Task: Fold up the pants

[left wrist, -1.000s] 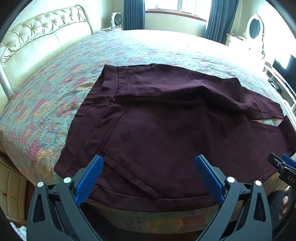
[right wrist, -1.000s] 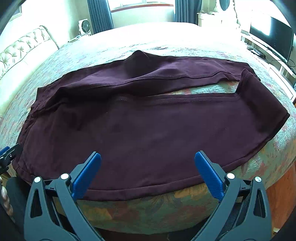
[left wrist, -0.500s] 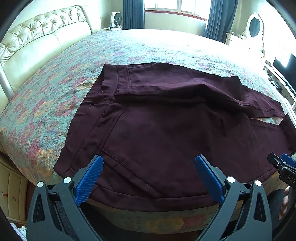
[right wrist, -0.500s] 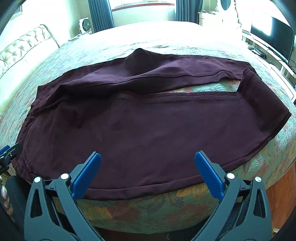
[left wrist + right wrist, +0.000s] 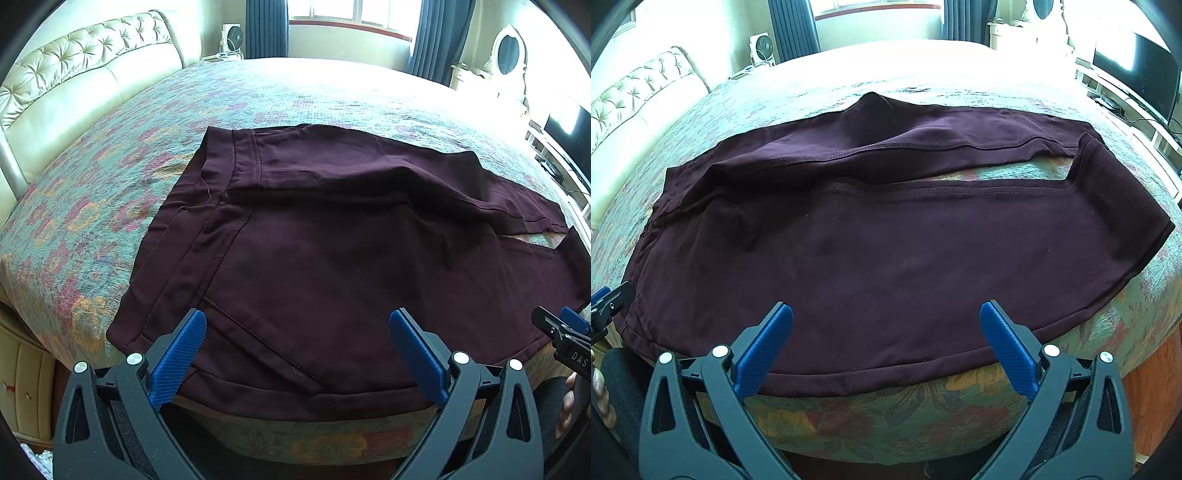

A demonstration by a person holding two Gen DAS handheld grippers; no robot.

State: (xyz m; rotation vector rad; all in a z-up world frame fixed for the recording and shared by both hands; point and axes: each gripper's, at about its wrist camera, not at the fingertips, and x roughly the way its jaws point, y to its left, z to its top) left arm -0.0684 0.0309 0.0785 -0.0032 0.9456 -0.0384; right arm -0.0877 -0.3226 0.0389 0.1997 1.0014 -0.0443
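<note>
A: A bedroom is seen, with a floral-covered bed [image 5: 110, 155] and a tufted headboard [image 5: 74, 74] at the left. What is shown of the tongs?

B: The left tongs [image 5: 297, 347] are held with blue pads spread wide apart, nothing gripped, low at the near bed edge above the waist end of the pants [image 5: 332, 258]. The right tongs [image 5: 886, 339] are likewise parted and empty, over the leg end of the pants [image 5: 886, 240].

A: And what is cut off or hard to read?

B: Only a tip of the right tongs is caught at the left view's edge, with part of a hand [image 5: 567, 402] below it. The pants' near hem is partly covered by the pads. The maroon pants are laid flat along the bed's near edge, legs side by side.

A: Any change since the earlier frames?

B: Little is altered; both tongs have stayed open and nearly still.
</note>
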